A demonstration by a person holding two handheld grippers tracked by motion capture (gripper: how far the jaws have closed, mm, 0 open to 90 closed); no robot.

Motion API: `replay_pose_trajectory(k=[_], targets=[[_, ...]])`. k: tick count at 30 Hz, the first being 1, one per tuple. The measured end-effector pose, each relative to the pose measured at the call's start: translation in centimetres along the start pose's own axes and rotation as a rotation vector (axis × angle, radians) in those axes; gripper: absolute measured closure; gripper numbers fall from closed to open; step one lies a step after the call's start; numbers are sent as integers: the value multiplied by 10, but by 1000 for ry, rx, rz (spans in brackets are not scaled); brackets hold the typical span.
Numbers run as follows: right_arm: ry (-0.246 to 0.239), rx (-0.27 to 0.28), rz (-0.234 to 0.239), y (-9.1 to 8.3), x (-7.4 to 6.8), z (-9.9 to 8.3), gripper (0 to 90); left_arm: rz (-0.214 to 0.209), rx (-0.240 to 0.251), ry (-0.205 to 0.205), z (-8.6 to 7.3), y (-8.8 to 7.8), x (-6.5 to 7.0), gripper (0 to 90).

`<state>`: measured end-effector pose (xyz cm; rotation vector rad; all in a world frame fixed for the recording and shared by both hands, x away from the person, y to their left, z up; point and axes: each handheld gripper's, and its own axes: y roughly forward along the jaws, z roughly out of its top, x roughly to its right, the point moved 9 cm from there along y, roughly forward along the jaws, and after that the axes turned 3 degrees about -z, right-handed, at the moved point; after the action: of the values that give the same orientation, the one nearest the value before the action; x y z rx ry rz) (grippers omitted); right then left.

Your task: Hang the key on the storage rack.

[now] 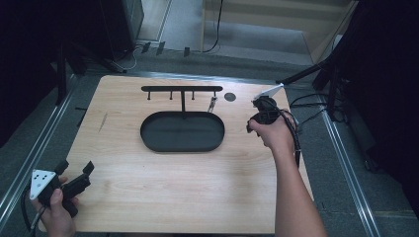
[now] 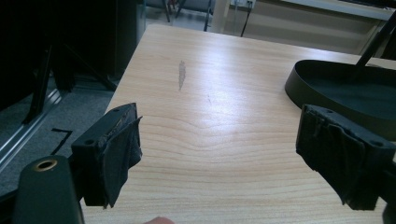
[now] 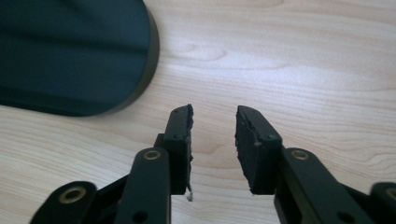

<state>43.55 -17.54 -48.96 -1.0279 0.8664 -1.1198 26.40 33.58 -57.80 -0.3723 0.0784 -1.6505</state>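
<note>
A black oval tray lies at the middle of the wooden table, with a black T-shaped rack rising from its far rim. A small metal item hangs near the rack's right end. My left gripper sits at the table's near left corner, open wide with nothing between its pads. The tray's rim lies ahead to its right. My right gripper is held just right of the tray, pointing down at the wood. It is open and empty, the tray's edge at upper left.
A dark round disc sits on the table behind the right gripper. A grey scuff marks the wood at the left. Black stand legs and cables lie on the floor beyond the table's right edge.
</note>
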Motion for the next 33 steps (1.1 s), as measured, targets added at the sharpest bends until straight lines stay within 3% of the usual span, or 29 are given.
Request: replay_pose_trajectory(k=[3,5,7,9,10,15,18,19,20,33], targets=[[2,4,-6,4,4,-5,597,0,-1,-1,0,0,0,142],[-42,7,-27,11,10,-13,513,-1,1,-3,0,0,0,142],[-57,-1,-37,14,11,-16,487,-1,1,-3,0,0,0,142],[-85,-13,-70,20,16,-25,397,0,0,0,0,0,0,142],[-85,-13,-70,20,16,-25,397,0,0,0,0,0,0,142],[-42,-4,-91,28,27,-40,155,-2,3,-6,0,0,0,142],[-27,-2,-93,30,32,-46,118,0,0,0,0,0,0,142],[-22,9,-90,32,38,-53,24,1,0,4,0,0,0,142],[-19,9,-89,33,40,-56,0,1,-1,5,0,0,0,142],[75,102,-64,48,87,-105,0,3,0,12,0,0,1,142]])
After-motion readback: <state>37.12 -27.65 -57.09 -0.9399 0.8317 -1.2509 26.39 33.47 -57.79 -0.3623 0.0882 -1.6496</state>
